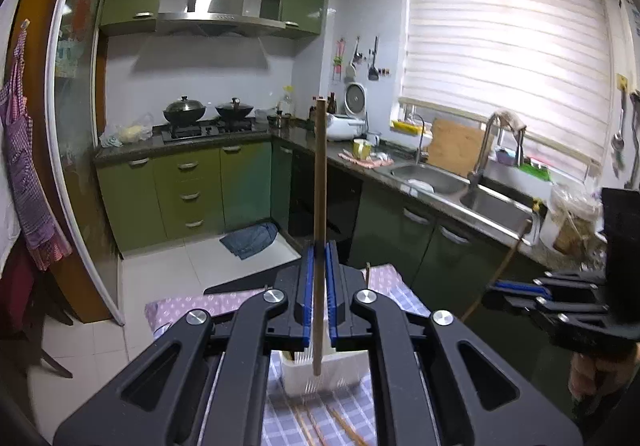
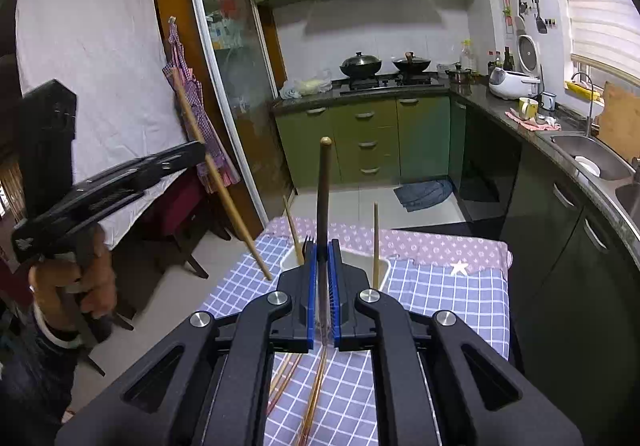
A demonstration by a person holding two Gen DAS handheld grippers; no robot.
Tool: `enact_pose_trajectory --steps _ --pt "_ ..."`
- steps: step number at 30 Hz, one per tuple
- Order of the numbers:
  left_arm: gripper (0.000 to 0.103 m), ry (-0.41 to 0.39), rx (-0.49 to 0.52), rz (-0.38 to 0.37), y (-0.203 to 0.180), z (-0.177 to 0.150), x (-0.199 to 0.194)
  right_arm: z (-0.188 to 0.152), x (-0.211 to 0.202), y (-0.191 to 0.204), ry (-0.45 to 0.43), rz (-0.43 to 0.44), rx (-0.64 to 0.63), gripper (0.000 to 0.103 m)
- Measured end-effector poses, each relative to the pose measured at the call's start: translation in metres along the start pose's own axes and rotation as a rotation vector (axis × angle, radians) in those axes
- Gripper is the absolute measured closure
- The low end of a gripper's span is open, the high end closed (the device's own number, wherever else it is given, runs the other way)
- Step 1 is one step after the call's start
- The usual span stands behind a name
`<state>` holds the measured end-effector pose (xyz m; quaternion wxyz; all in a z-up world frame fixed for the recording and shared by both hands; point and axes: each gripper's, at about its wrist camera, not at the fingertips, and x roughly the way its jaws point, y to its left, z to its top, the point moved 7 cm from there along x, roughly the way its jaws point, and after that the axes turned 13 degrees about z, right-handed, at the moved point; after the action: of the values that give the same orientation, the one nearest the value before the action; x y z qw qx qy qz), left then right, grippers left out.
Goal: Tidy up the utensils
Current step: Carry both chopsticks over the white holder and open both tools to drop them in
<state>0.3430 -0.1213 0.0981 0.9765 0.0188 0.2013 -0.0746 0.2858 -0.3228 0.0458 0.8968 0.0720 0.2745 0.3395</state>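
My left gripper (image 1: 319, 250) is shut on a light wooden chopstick (image 1: 319, 182) that stands upright above the white utensil holder (image 1: 340, 370). In the right wrist view the left gripper (image 2: 200, 150) holds that stick (image 2: 224, 190) tilted, its tip over the cloth beside the holder. My right gripper (image 2: 323, 246) is shut on a dark brown chopstick (image 2: 323, 198), upright above the white holder (image 2: 384, 266). Two light sticks (image 2: 375, 242) stand in the holder. Several chopsticks (image 2: 316, 398) lie on the checked cloth beneath my right gripper. The right gripper (image 1: 496, 288) shows at the right of the left wrist view.
The small table carries a blue checked cloth (image 2: 448, 310) and a lilac cloth (image 2: 432, 242). Green cabinets (image 2: 368, 142), a stove with two woks (image 2: 360, 66) and a counter with a sink (image 2: 588, 154) run behind and to the right. A dark chair (image 2: 176, 214) stands left of the table.
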Motion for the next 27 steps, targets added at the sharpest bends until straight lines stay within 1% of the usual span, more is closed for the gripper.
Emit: enact_pose_trajectory --steps 3,8,10,13,17,22,25,27 --pt "0.097 0.003 -0.014 0.030 0.000 0.000 0.025 0.012 0.000 -0.001 -0.012 0.005 0.001 0.097" --pt "0.097 0.081 -0.019 0.058 0.003 -0.023 0.068 0.027 -0.004 -0.002 -0.029 0.003 -0.003 0.096" --pt "0.097 0.118 -0.008 0.066 0.003 -0.036 0.081 0.034 -0.006 -0.005 -0.039 -0.004 -0.001 0.097" --pt "0.097 0.148 0.010 0.084 0.004 -0.050 0.091 0.046 -0.008 -0.012 -0.056 -0.013 0.011 0.097" --pt "0.097 0.146 0.046 0.109 0.007 -0.065 0.089 0.061 -0.004 -0.025 -0.067 -0.028 0.033 0.096" --pt "0.097 0.139 0.004 0.086 0.015 -0.068 0.066 0.069 0.021 -0.051 -0.036 -0.056 0.077 0.097" --pt "0.094 0.164 0.005 0.077 0.021 -0.079 0.050 0.061 0.041 -0.066 -0.005 -0.061 0.098 0.096" --pt "0.086 0.203 0.009 0.062 0.024 -0.092 0.042 0.051 0.058 -0.072 0.028 -0.070 0.101 0.096"
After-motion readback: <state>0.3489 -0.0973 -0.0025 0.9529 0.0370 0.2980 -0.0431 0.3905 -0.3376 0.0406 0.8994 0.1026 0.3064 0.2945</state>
